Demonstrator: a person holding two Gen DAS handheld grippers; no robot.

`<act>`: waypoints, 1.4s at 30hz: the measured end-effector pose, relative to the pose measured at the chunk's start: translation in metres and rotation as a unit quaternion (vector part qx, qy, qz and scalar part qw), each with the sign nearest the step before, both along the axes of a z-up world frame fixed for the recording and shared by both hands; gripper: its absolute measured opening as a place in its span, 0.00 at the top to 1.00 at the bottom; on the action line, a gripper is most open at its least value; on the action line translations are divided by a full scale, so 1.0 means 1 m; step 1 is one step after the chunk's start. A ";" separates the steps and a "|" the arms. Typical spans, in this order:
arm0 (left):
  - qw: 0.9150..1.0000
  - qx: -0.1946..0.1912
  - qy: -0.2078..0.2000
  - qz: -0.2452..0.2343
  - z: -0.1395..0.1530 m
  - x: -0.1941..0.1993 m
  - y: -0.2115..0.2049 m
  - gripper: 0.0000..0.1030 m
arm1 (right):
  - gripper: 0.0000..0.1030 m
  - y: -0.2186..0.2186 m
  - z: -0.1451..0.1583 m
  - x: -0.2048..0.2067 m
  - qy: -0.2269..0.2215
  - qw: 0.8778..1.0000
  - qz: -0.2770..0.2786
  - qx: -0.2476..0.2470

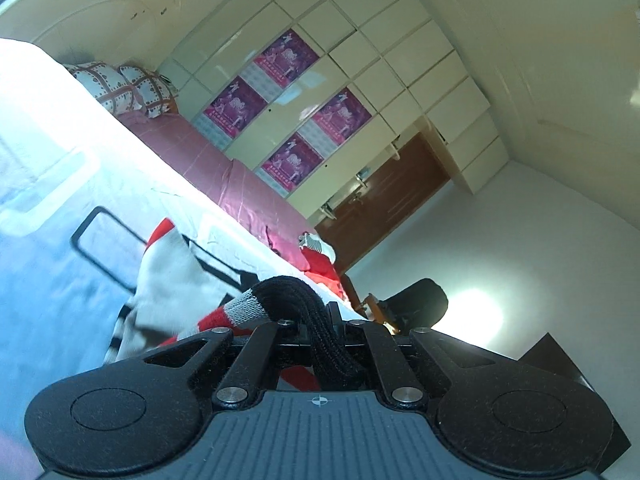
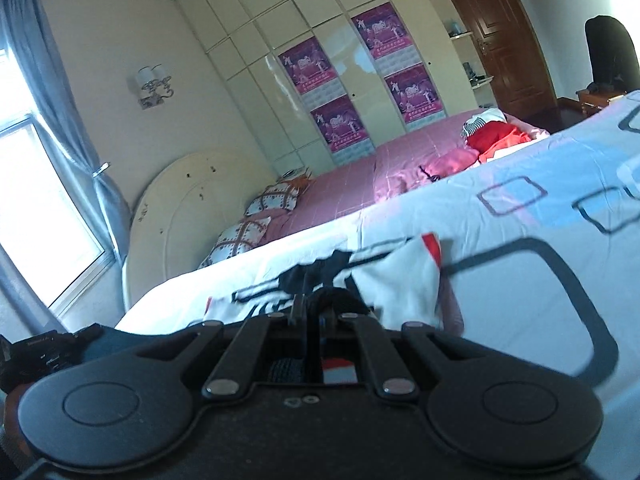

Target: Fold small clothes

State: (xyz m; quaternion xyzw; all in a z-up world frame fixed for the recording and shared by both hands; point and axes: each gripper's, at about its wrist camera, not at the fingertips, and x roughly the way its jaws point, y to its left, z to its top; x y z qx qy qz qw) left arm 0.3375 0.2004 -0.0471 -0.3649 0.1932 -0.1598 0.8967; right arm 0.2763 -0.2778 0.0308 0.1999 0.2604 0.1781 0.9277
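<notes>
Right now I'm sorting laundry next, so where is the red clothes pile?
The red pile lies on the pink bedspread at the far side of the bed, just beyond the blue quilt, below the brown door in the right wrist view.

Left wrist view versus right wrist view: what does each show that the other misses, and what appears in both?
Only the left wrist view shows the grey band of the garment's knitted edge, beside the black ribbing clamped in the left gripper.

Only the right wrist view shows the window, the blue curtain and the wall lamp.

Both show the white, red and black garment, the wardrobe posters, the pink bedspread, the patterned pillows and the red clothes pile. The right gripper is also shut on the garment.
</notes>
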 end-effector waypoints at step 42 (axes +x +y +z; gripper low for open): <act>0.960 0.248 0.122 -0.054 -0.068 0.267 -0.026 0.39 | 0.50 0.025 -0.133 0.273 0.095 0.993 -0.060 -0.040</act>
